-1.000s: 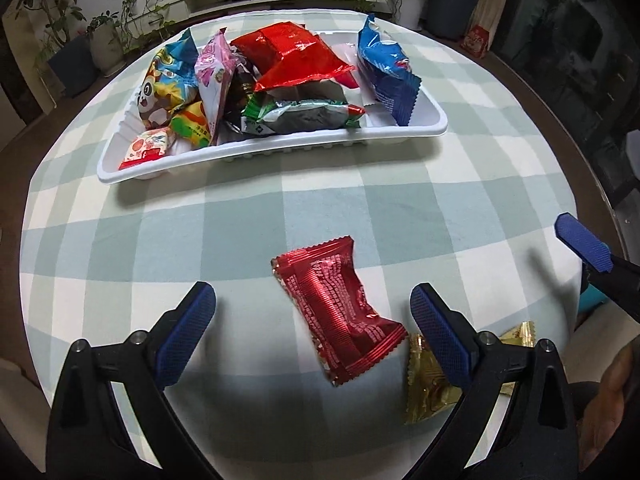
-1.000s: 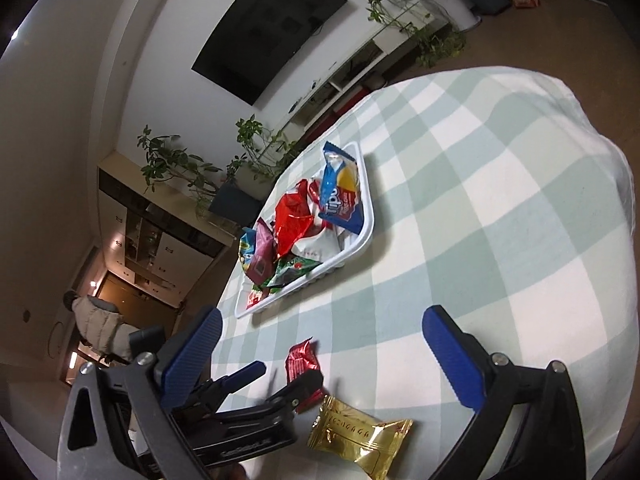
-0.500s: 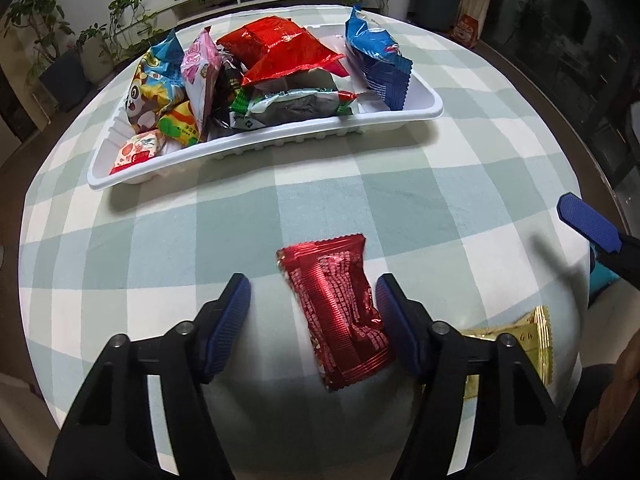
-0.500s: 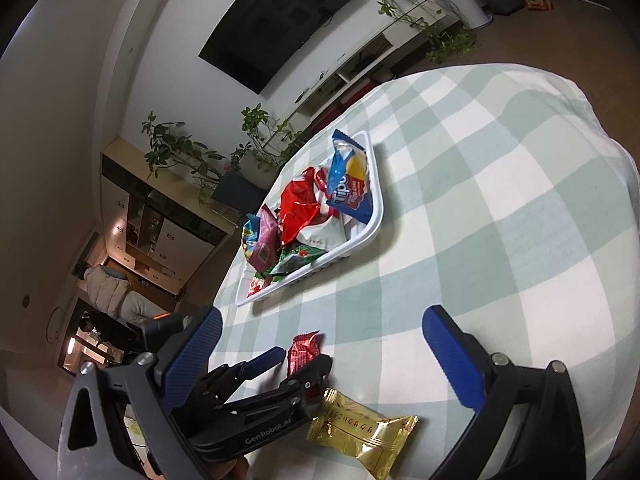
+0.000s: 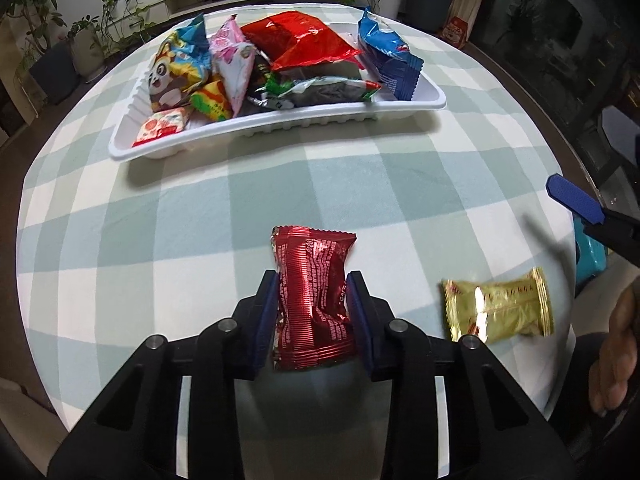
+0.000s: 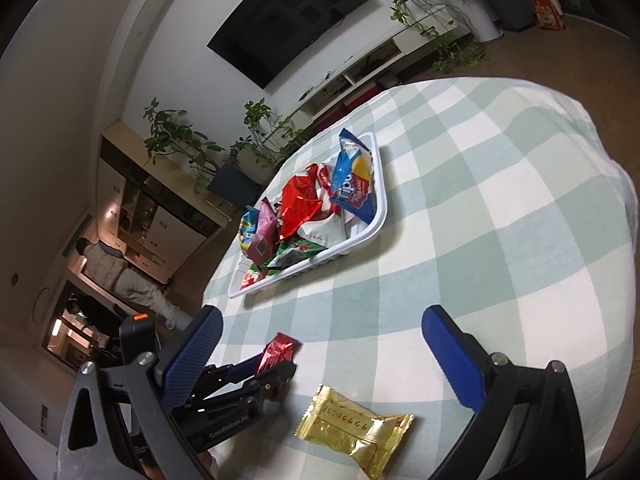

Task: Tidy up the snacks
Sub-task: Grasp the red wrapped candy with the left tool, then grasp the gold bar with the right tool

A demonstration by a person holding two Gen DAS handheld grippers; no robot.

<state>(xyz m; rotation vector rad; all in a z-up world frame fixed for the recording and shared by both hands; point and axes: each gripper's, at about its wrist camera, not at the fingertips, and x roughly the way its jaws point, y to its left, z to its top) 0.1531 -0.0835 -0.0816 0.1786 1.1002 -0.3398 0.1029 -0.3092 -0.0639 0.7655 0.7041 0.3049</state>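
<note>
We see the red foil snack packet (image 5: 313, 296) clamped at its lower half between the two blue pads (image 5: 267, 320) of the left gripper (image 5: 313, 312), whose jaws are drawn in against the packet's sides. The packet sits near the near edge of the table, its upper crimped end projecting toward the tray; from the right wrist view the same packet (image 6: 279, 352) shows only its upper end ahead of the left gripper (image 6: 276, 376).

Just to the right, also by the near edge and apart from the red packet, we see a gold foil snack packet (image 5: 500, 306) lying flat on the checked tablecloth (image 5: 280, 184); in the right wrist view it (image 6: 356, 430) lies below and between the spread fingers of the right gripper (image 6: 320, 340), which grips nothing, its blue pads (image 6: 450, 356) set wide apart.

Toward the far edge of the table we see the white tray (image 5: 280, 126), holding a heap of packets: a panda-printed bag (image 5: 176, 74), a pink bag (image 5: 234, 64), a large red bag (image 5: 300, 42) and a blue bag (image 5: 386, 58) at its right end. The blue bag (image 6: 354, 184) stands nearest the tray's far end in the right wrist view.
</note>
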